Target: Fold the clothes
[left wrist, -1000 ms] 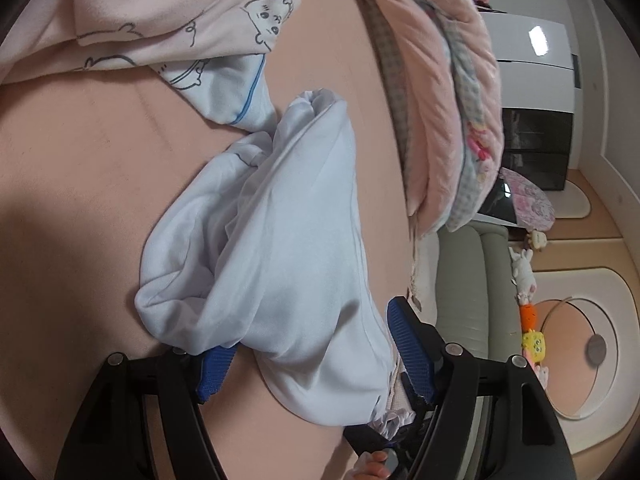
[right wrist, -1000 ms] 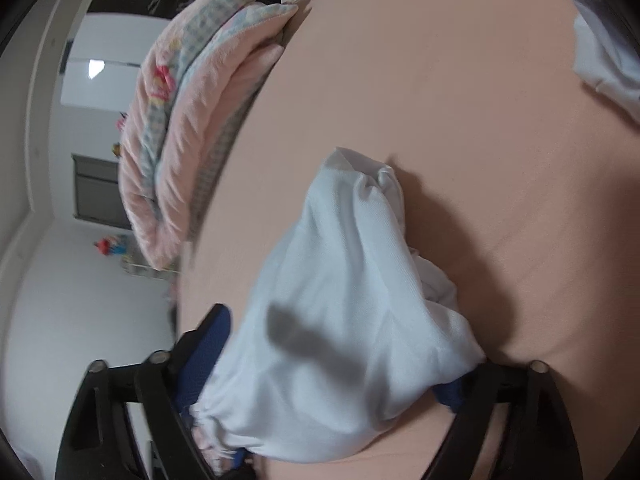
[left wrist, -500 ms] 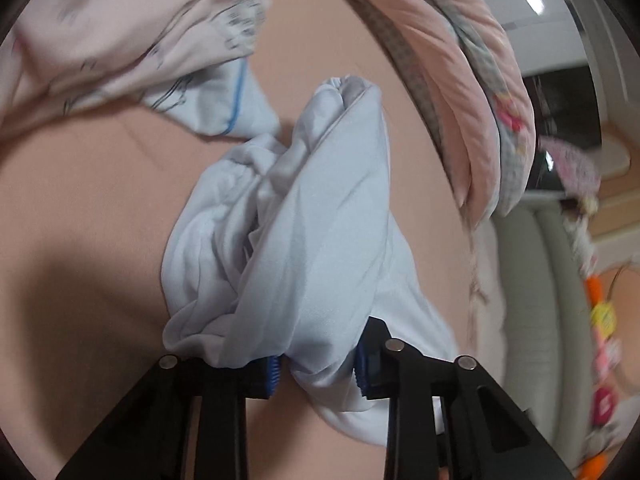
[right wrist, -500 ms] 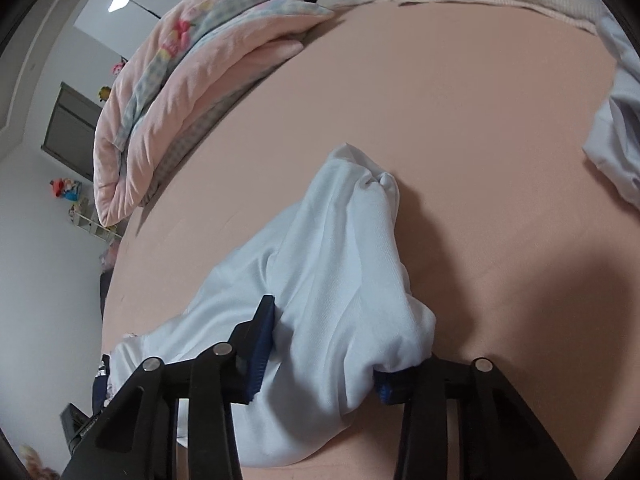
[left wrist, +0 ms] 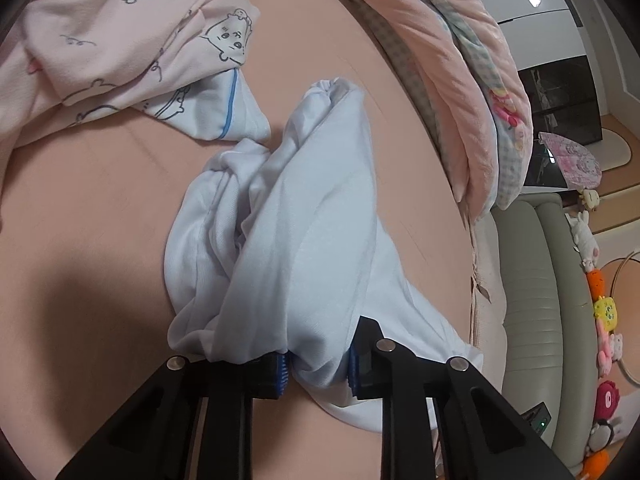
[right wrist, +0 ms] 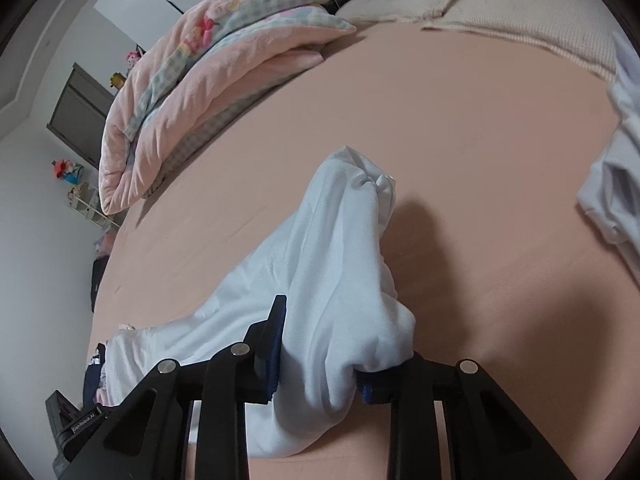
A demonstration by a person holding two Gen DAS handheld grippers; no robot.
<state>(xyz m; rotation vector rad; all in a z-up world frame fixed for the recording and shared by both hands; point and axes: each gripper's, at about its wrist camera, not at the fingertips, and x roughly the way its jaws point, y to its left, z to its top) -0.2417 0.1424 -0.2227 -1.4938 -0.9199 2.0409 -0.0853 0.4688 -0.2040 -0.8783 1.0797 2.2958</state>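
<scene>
A pale blue-white garment [left wrist: 296, 216] lies bunched on the pink bed sheet [left wrist: 100, 208], running away from me. My left gripper [left wrist: 316, 368] is shut on its near end, with cloth bulging between the blue pads. In the right wrist view the same garment [right wrist: 336, 264] stretches forward in a ridge. My right gripper [right wrist: 320, 376] is shut on a thick fold of it, low over the sheet [right wrist: 480, 168].
A pink cartoon-print garment [left wrist: 104, 40] lies at the back left. A folded pink quilt [left wrist: 448, 60] lies along the bed's edge, and shows in the right wrist view [right wrist: 208, 76]. Another white garment [right wrist: 616, 184] lies at the right. A grey sofa [left wrist: 536, 300] stands beyond the bed.
Both grippers went from open around the garment to shut on it. The cloth is now pulled into a tauter ridge between the jaws.
</scene>
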